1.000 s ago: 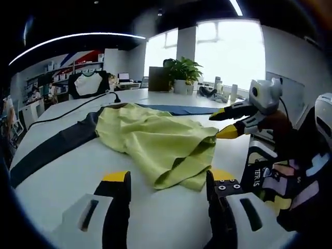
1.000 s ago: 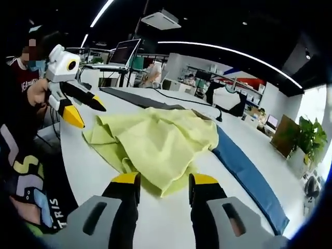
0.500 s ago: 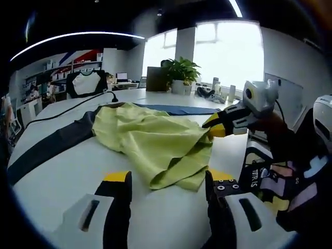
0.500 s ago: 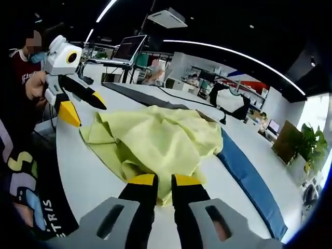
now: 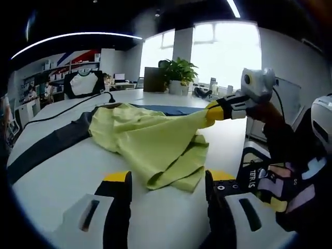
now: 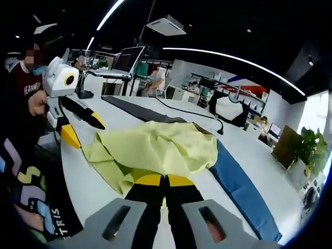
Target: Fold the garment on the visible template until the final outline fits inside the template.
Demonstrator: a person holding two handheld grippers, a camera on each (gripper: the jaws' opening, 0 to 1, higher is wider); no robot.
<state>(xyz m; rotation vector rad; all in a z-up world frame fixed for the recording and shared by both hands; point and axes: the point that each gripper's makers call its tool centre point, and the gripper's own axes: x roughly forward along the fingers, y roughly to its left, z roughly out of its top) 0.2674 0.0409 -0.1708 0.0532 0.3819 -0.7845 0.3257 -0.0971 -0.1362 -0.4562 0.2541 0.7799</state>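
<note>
in the right gripper view i am looking along my right gripper (image 6: pixel 165 182), whose yellow-tipped fingers (image 6: pixel 149 180) are pressing together on the near edge of the yellow-green garment (image 6: pixel 166 148), pinching the cloth and lifting that edge off the white table (image 6: pixel 85 181). the garment is lying crumpled and partly doubled over itself, spreading away from the fingers toward the middle of the table. just beyond it on the right, a long blue template strip (image 6: pixel 239 184) is running away along the table, and the garment's far side is overlapping one end of it. to the left, my left gripper (image 6: pixel 83 127) is hanging above the table beside the garment's left corner, its fingers spread and touching no cloth. a person's hand (image 6: pixel 37 102) is gripping it. further back a dark strip (image 6: pixel 140 107) and a black cable (image 6: pixel 189 112) are lying across the table, with a monitor (image 6: pixel 128 54) on a stand behind them.

in the left gripper view i am seeing my left gripper (image 5: pixel 167 179) at the bottom, fingers wide apart over bare table (image 5: pixel 67 179), holding nothing. the garment (image 5: pixel 150 140) is sitting just ahead of them, its right corner pulled up into a peak by the right gripper (image 5: pixel 211 113), which is coming in from the right. the dark strip (image 5: pixel 46 148) is running along the left side, the blue template strip (image 5: pixel 174 109) is showing behind the garment, and a potted plant (image 5: pixel 177 72) is standing at the far end by the bright windows.
</note>
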